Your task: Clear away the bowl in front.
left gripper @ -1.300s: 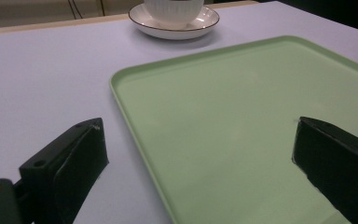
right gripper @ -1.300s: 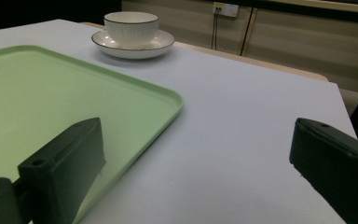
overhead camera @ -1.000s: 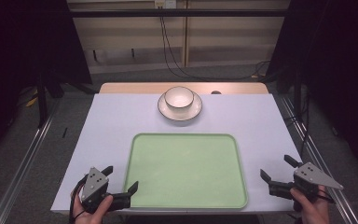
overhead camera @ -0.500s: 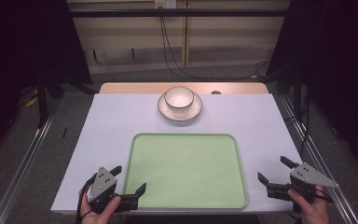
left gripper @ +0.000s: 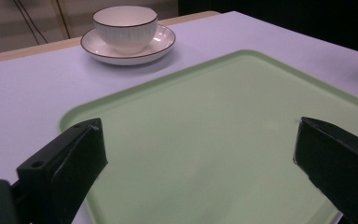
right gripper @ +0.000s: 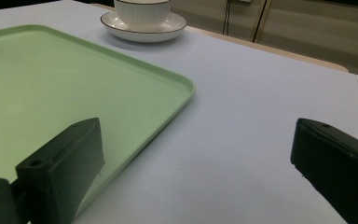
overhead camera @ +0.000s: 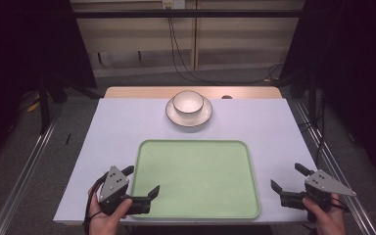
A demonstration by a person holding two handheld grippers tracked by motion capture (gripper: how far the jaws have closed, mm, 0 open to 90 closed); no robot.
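A pale green tray (overhead camera: 196, 181) lies empty on the near half of the white table (overhead camera: 117, 127). Behind it a white cup (overhead camera: 188, 102) with a dark rim stands on its saucer (overhead camera: 200, 117). My left gripper (overhead camera: 142, 179) is open at the tray's near left corner, one jaw over the tray's rim. My right gripper (overhead camera: 285, 176) is open over bare table, right of the tray. In the left gripper view the tray (left gripper: 214, 126) spreads between the jaws, with the cup (left gripper: 126, 25) beyond. The right gripper view has the tray (right gripper: 51, 79) at left and the cup (right gripper: 142, 11) at top.
The table's near edge runs just under both hands. Metal rails (overhead camera: 24, 166) flank the table on the floor. Cables (overhead camera: 176, 54) hang by the wall behind. Bare table surface lies on both sides of the tray and around the saucer.
My left gripper has drifted right and slightly forward, toward the tray's near left corner. The right gripper has barely shifted. Both stay open.
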